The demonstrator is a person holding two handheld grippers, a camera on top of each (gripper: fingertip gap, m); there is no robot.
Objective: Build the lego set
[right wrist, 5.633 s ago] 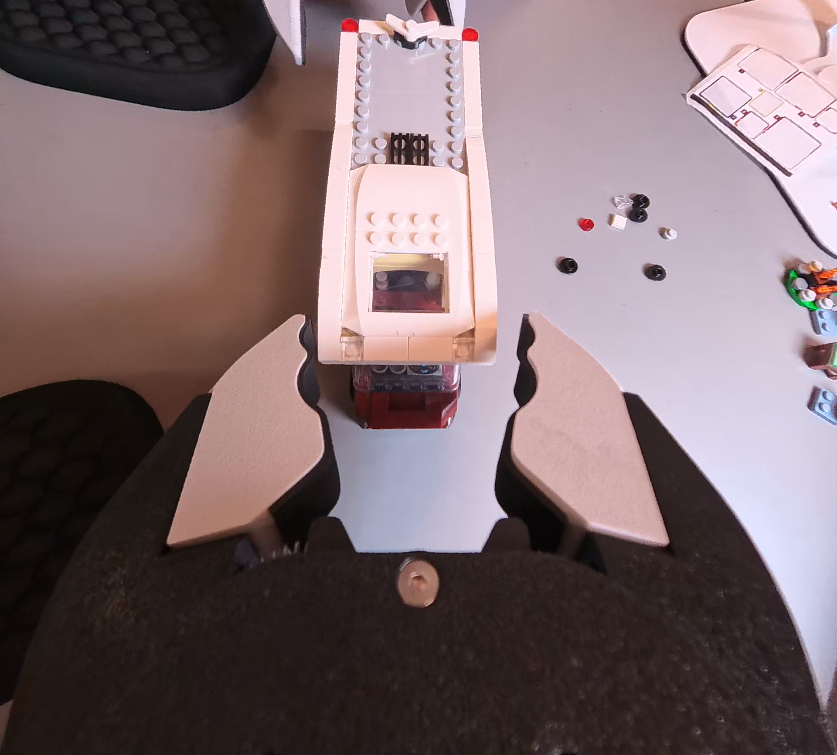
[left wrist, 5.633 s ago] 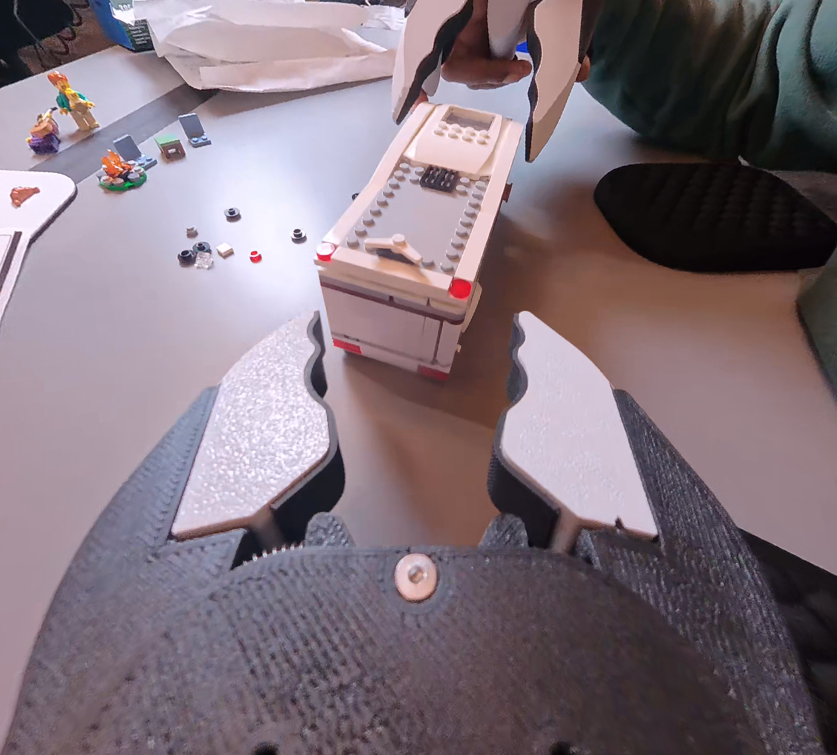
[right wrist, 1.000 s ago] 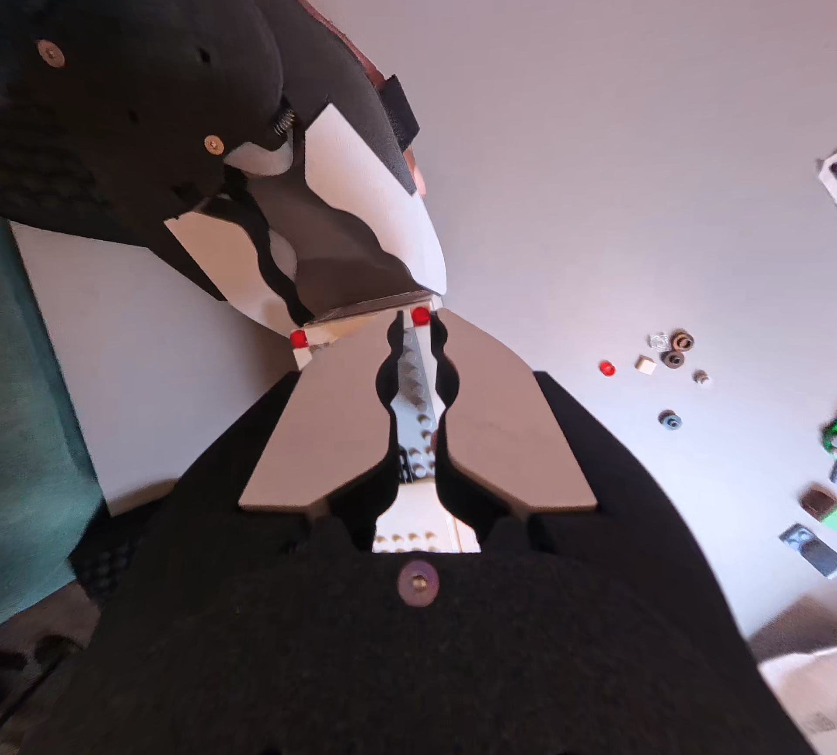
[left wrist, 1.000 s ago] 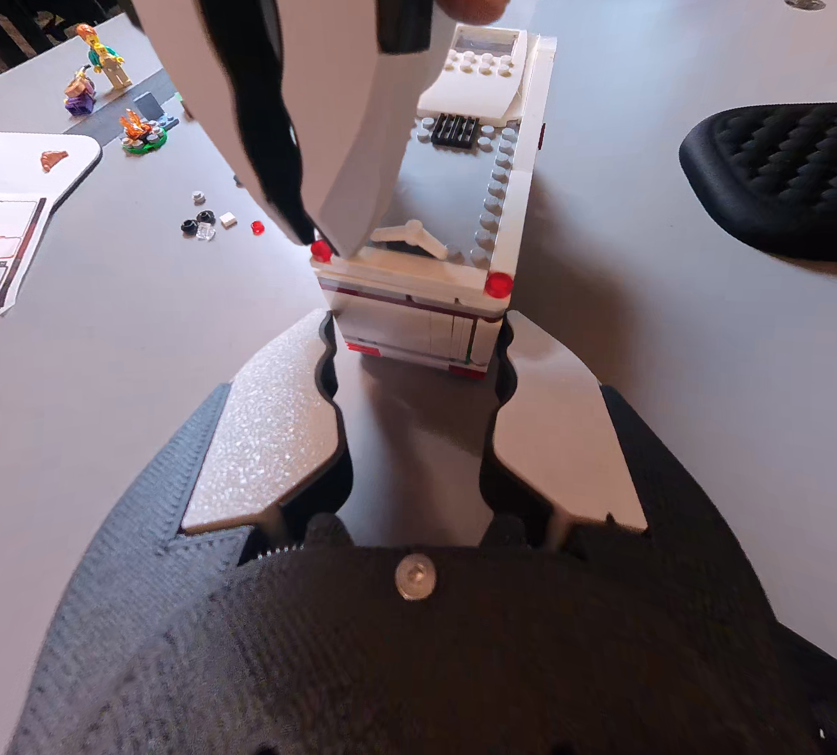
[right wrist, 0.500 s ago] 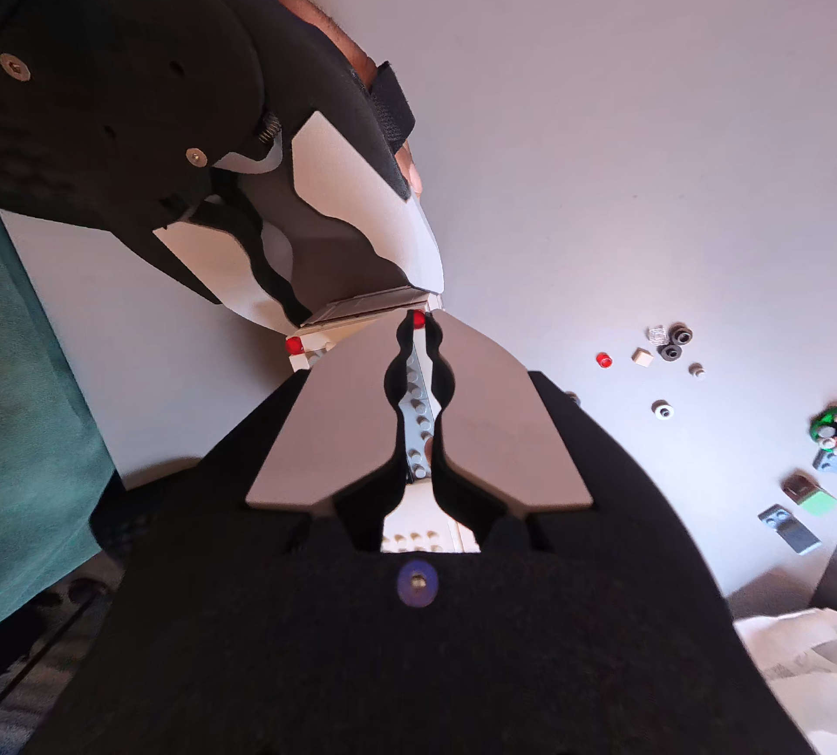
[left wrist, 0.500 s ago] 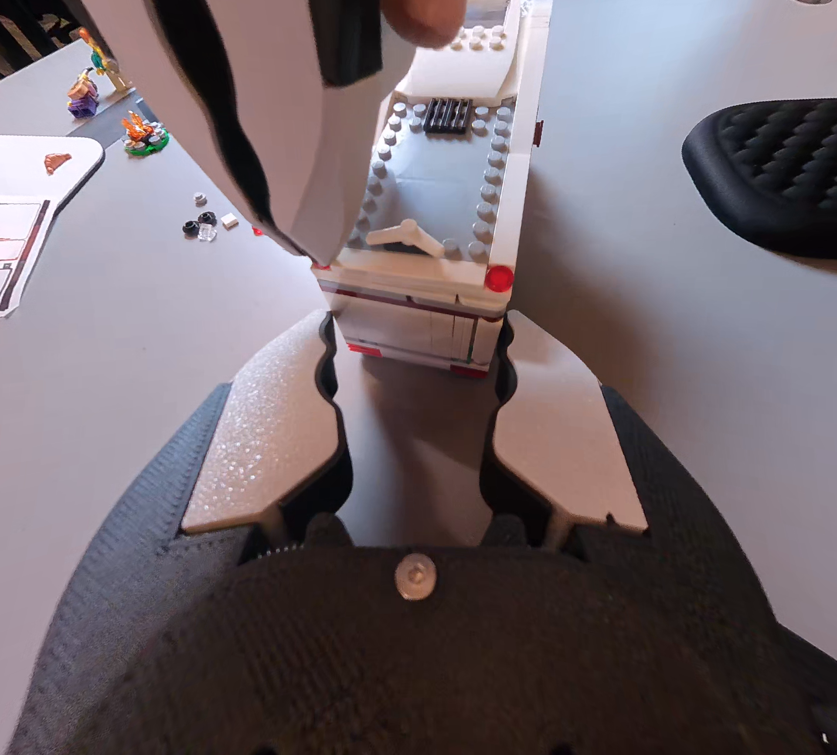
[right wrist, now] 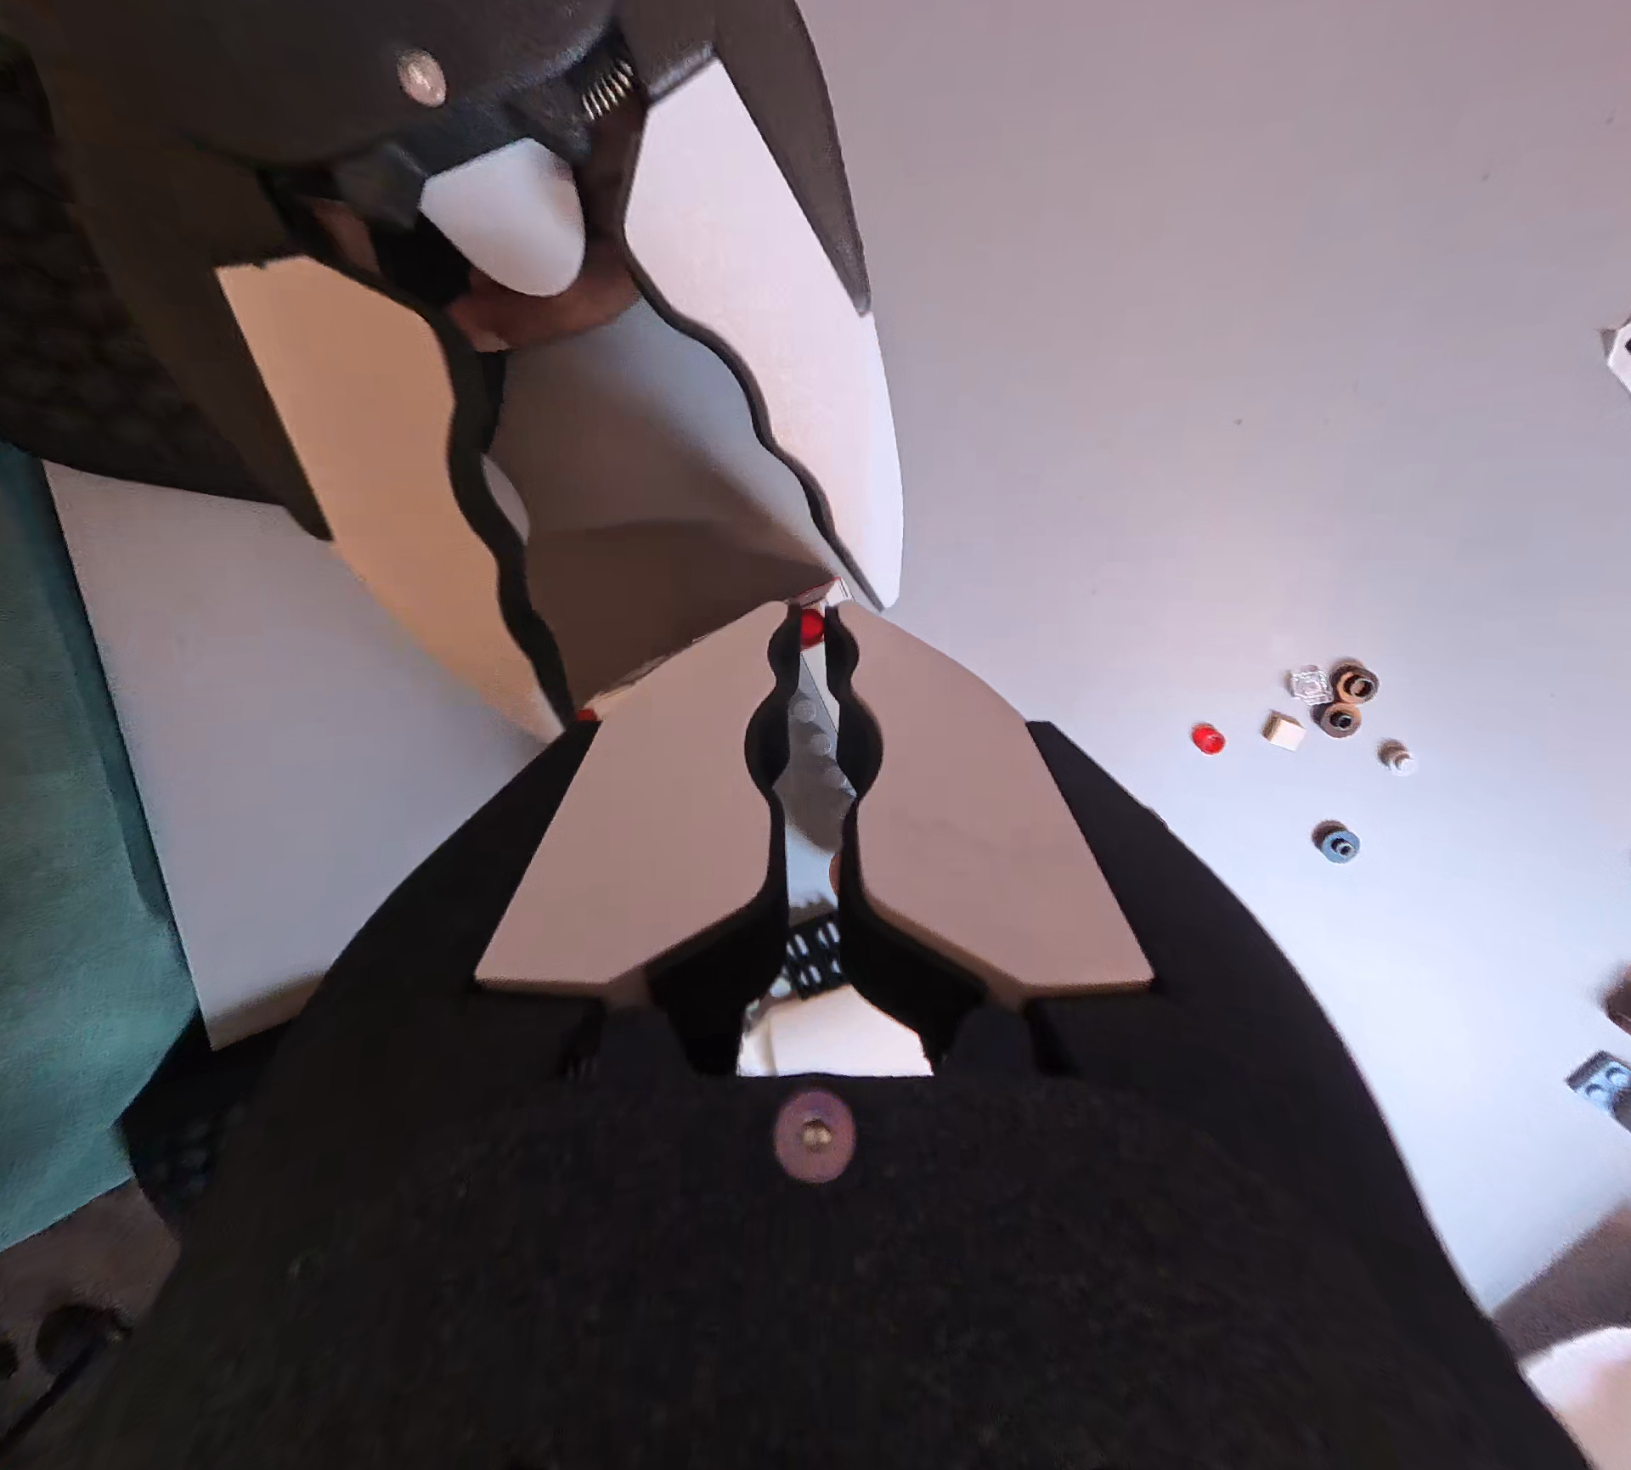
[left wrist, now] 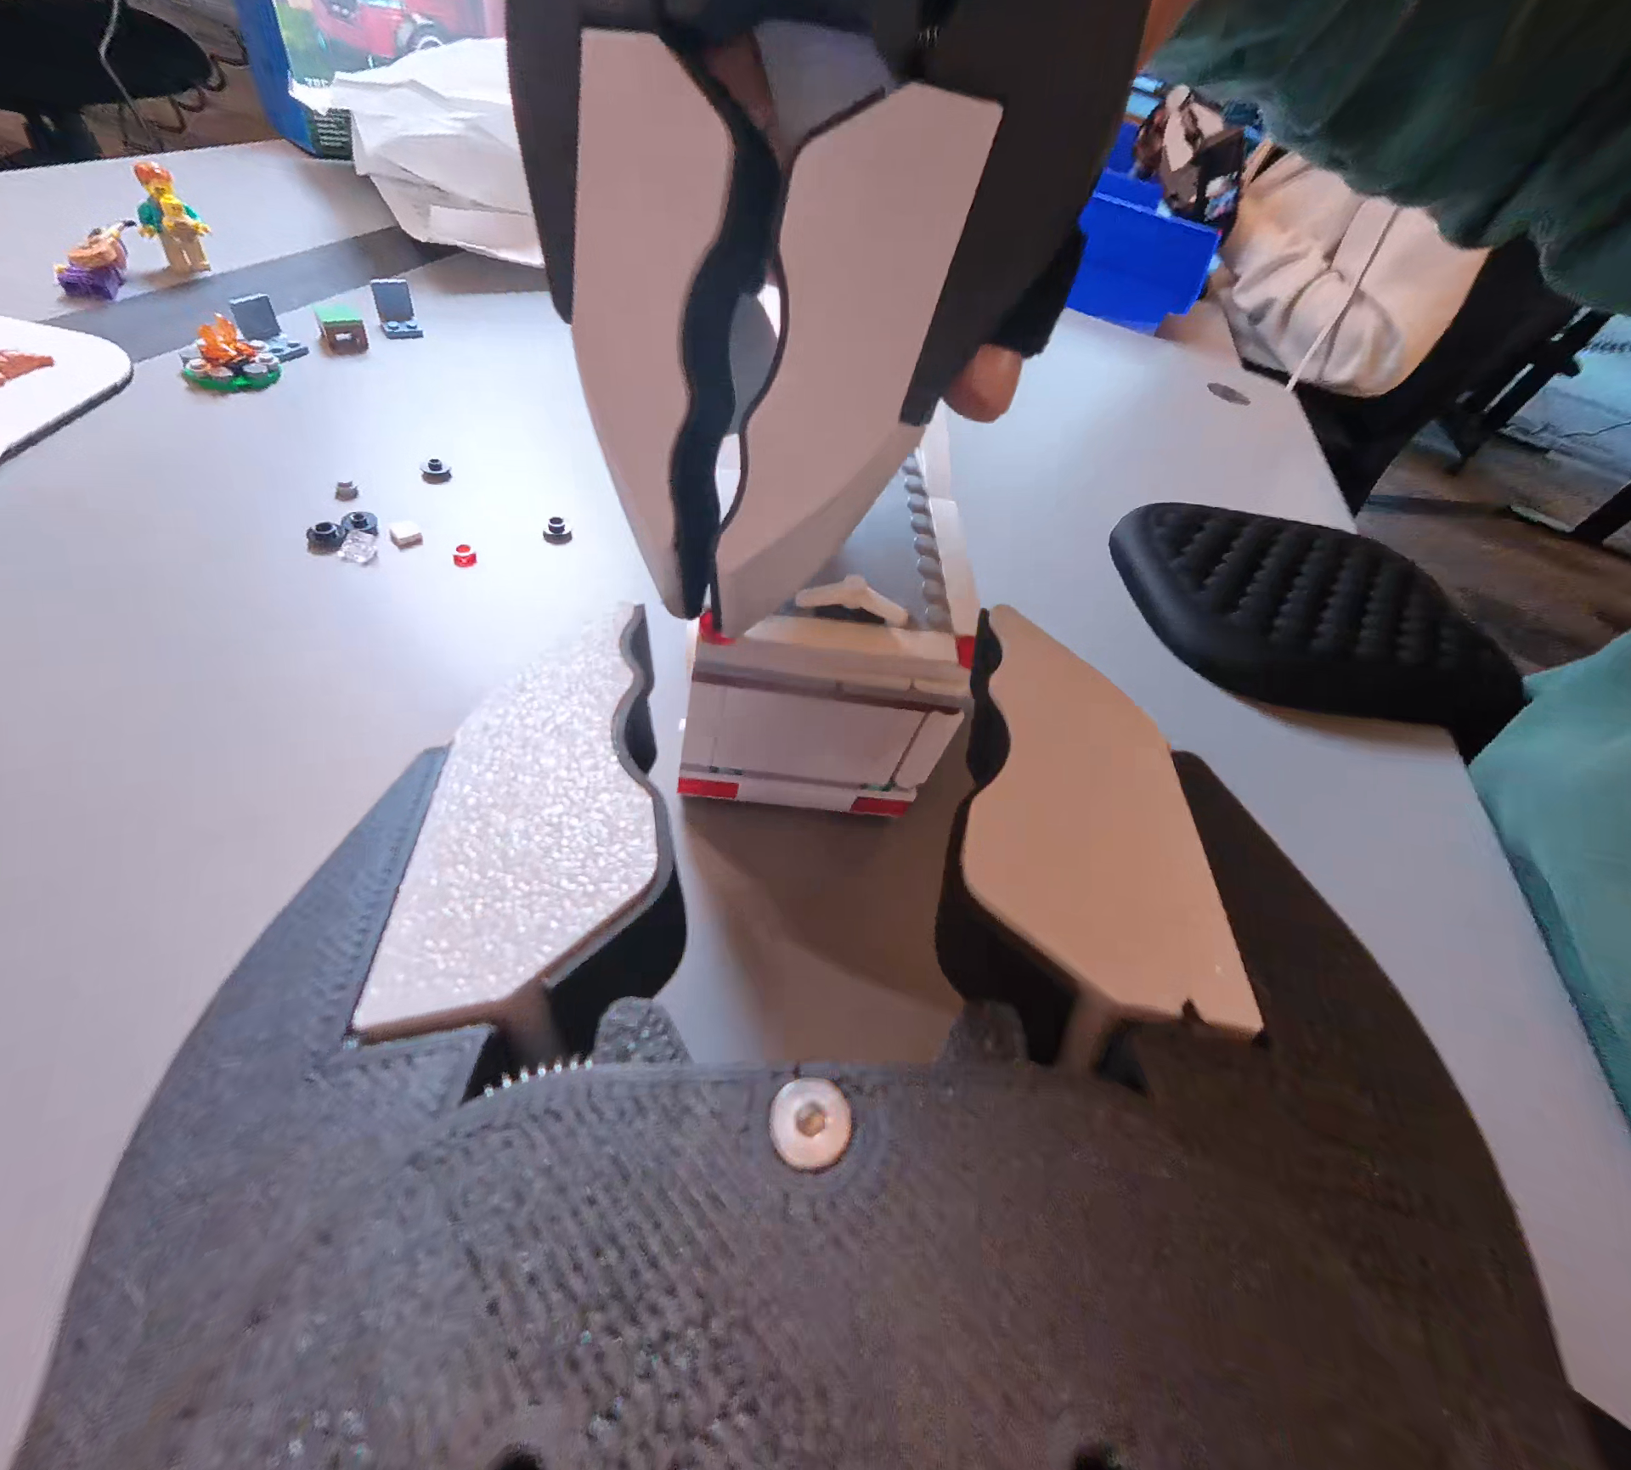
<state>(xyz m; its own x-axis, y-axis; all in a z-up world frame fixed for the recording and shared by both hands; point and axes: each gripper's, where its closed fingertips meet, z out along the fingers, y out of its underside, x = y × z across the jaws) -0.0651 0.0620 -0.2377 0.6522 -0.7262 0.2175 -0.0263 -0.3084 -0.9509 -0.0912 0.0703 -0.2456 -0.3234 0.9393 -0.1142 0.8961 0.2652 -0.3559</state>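
At the near left roof corner of the white toy camper [left wrist: 821, 722], a red stud [left wrist: 713, 627] is pinched between the closed tips of the right gripper [right wrist: 810, 620], which points steeply downward. The camper's near end is straddled by the left gripper [left wrist: 809, 620], held wide, with a gap seen at its left finger. Loose small pieces [left wrist: 406, 532] are scattered on the grey table [left wrist: 221, 634] to the left; a black pad [left wrist: 1306, 616] lies to the right.

Our left claw [left wrist: 807, 634] lies low over the tabletop [left wrist: 221, 678], its two fingers spread wide and level. Our right claw [right wrist: 810, 625] points steeply down from above, fingertips [left wrist: 697, 598] drawn almost together, and a green sleeve [left wrist: 1412, 16] reaches in behind it.
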